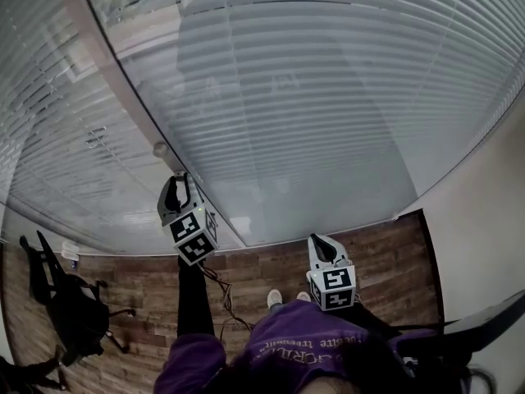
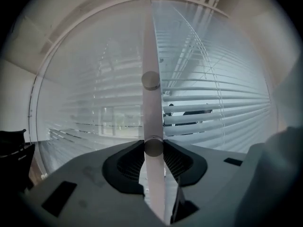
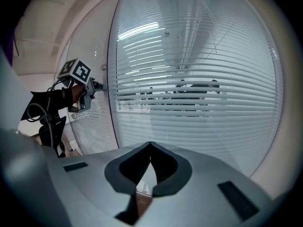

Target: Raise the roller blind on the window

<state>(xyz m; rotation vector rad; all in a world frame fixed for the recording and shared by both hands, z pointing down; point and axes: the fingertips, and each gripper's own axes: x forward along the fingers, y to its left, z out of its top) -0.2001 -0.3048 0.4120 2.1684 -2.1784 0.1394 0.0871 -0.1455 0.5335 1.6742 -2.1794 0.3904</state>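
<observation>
A slatted blind [image 1: 312, 97] hangs behind glass panes, its slats down and partly open. A pale vertical frame post [image 2: 150, 46] between two panes carries two round knobs. My left gripper [image 2: 153, 148] is at the post, shut on the lower knob [image 2: 153, 147], which sits between its black pads. The upper knob [image 2: 151, 80] is free, and in the head view this upper knob [image 1: 160, 148] shows just above my left gripper [image 1: 175, 180]. My right gripper [image 1: 321, 240] hangs lower and to the right, clear of the glass. The right gripper [image 3: 150, 145] is shut with nothing in it.
A wooden floor [image 1: 271, 265] runs below the glass. A black office chair [image 1: 70, 302] stands at the left, and a dark chair part [image 1: 484, 322] at the lower right. A cable [image 1: 221, 290] trails from the left gripper. A plain wall [image 1: 484, 220] closes the right side.
</observation>
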